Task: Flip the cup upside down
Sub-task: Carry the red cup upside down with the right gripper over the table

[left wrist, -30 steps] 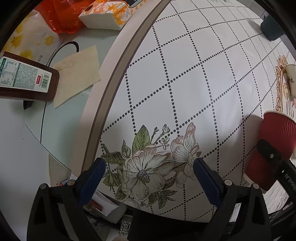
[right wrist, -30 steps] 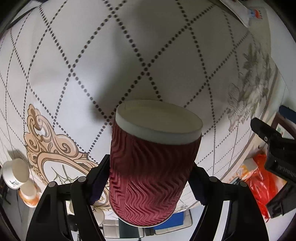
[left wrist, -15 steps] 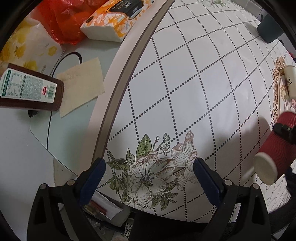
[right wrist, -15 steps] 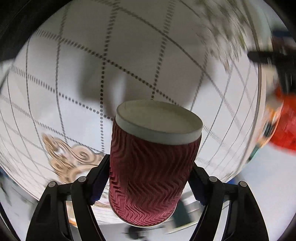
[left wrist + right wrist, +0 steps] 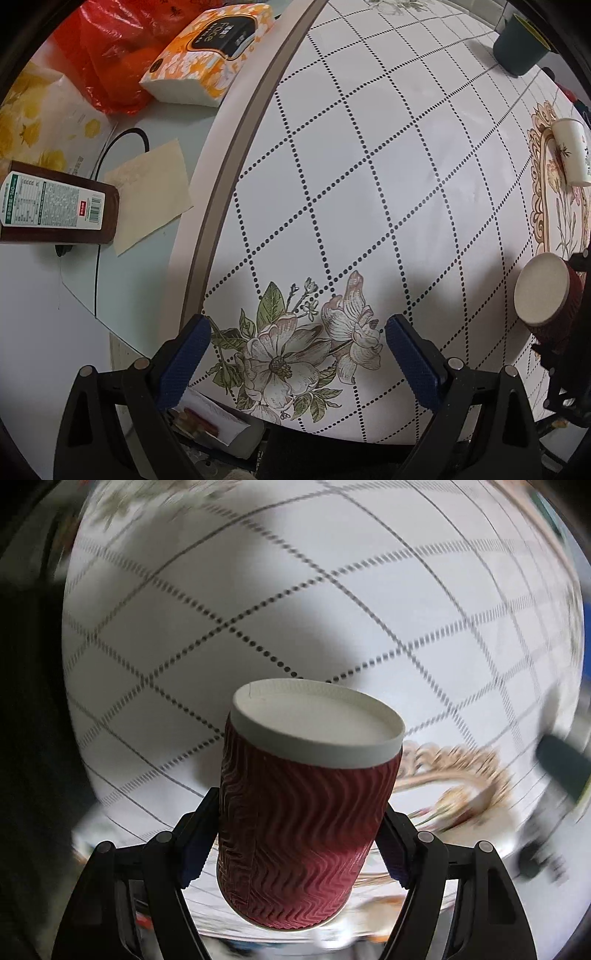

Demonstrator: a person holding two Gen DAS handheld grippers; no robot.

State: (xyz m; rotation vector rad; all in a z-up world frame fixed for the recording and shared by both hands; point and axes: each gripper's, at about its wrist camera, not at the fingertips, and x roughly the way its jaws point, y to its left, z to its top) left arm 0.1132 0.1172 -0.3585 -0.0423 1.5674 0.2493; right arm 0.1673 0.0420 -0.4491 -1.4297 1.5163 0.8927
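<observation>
A dark red ribbed paper cup (image 5: 303,812) with a pale flat base is held between the fingers of my right gripper (image 5: 295,845), above the dotted tablecloth (image 5: 295,602). Its base points away from the camera; its mouth is hidden. In the left wrist view the same cup (image 5: 546,302) hangs tilted at the right edge, base turned toward the camera, with the right gripper dark behind it. My left gripper (image 5: 295,354) is open and empty, low over the flower print (image 5: 291,354) near the tablecloth's edge.
A white paper cup (image 5: 570,151) lies on its side at the right and a dark green cup (image 5: 519,44) stands at the far right. Off the cloth at left are a tissue pack (image 5: 210,51), a brown bottle (image 5: 55,203), a red bag (image 5: 110,48) and a black cable (image 5: 118,144).
My right gripper has rotated with the red cup, turning its base from pointing down toward pointing sideways and up. The background in the right wrist view swings and blurs. The left gripper barely moved.
</observation>
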